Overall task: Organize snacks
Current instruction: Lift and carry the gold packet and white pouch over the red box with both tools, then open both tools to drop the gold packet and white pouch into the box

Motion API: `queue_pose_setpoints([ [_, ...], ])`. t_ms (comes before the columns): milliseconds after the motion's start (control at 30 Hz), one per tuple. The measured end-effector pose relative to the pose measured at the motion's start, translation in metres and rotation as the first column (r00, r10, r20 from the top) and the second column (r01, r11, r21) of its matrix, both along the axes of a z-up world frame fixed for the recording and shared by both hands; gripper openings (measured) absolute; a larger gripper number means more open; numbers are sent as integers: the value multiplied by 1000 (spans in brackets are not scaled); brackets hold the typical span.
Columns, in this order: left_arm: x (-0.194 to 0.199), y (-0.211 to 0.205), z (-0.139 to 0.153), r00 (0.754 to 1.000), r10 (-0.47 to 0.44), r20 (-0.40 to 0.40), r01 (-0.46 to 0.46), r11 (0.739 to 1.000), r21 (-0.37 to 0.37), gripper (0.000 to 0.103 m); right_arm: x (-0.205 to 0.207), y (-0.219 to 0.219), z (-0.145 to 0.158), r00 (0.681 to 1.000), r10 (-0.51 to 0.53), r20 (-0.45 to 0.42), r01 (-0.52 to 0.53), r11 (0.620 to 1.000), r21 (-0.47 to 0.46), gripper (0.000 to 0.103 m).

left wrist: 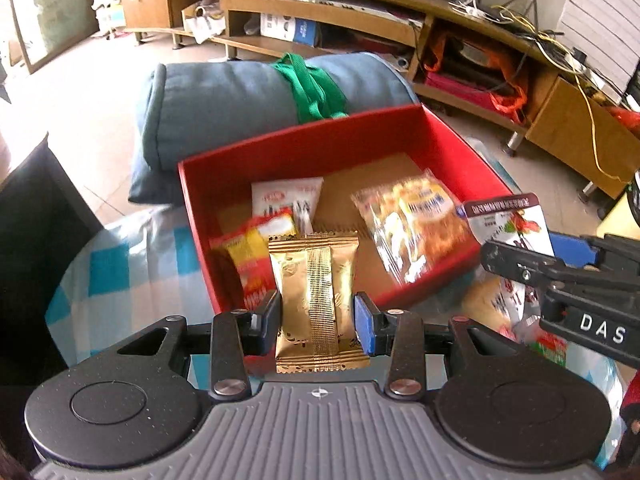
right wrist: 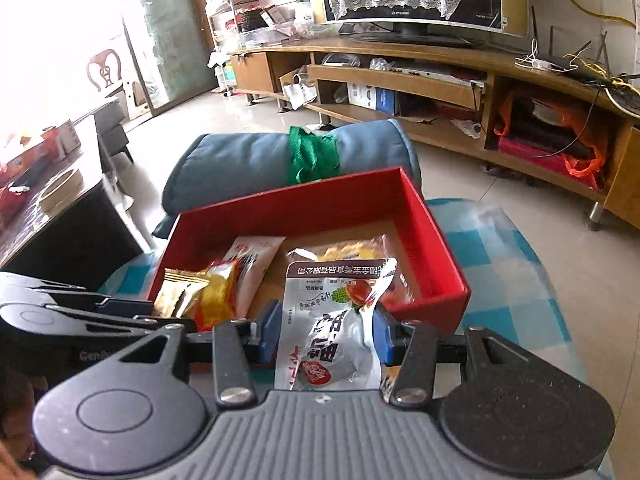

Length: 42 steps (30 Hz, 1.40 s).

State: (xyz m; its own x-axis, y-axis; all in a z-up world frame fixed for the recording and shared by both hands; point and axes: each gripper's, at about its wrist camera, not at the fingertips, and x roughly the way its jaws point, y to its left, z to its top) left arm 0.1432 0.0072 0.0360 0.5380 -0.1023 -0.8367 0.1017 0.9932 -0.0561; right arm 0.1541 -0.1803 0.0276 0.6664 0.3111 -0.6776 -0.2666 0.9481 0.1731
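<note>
Both jaws clamped — left gripper on upright gold foil sachet, right gripper on white printed pouch — open red cardboard box just ahead and below.

Light level: bright daylight, indoor room, colours a little washed.
Source: far left; the glass door in the right wrist view is blown out to white.
Glare: pale sheen on the glossy tiled floor and on the crinkled silver-white snack packet.
Shadows: soft, under the long curved wooden media shelf.
Blur: motion smear on the clear-wrapped orange snack pack inside the red rectangular cardboard box; its print is perhaps unreadable.
Sharpest: the ribbed gold foil sachet.
Distortion: strong fisheye bowing and dark corners.
</note>
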Motion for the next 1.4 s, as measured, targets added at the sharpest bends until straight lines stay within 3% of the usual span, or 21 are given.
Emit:
queue_pose_setpoints([
  [467,41,2,-18,998,47,-29,-46,999,30,47,43,7,-10,1000,-1,22,2,1000,-26,46],
  [1333,55,3,-30,996,71,-57,-69,997,40,49,72,6,-33,1000,-6,-26,4,999,-48,50],
  [1400,55,3,-30,996,71,-60,-69,997,40,54,72,6,-33,1000,-6,-26,5,999,-44,51],
])
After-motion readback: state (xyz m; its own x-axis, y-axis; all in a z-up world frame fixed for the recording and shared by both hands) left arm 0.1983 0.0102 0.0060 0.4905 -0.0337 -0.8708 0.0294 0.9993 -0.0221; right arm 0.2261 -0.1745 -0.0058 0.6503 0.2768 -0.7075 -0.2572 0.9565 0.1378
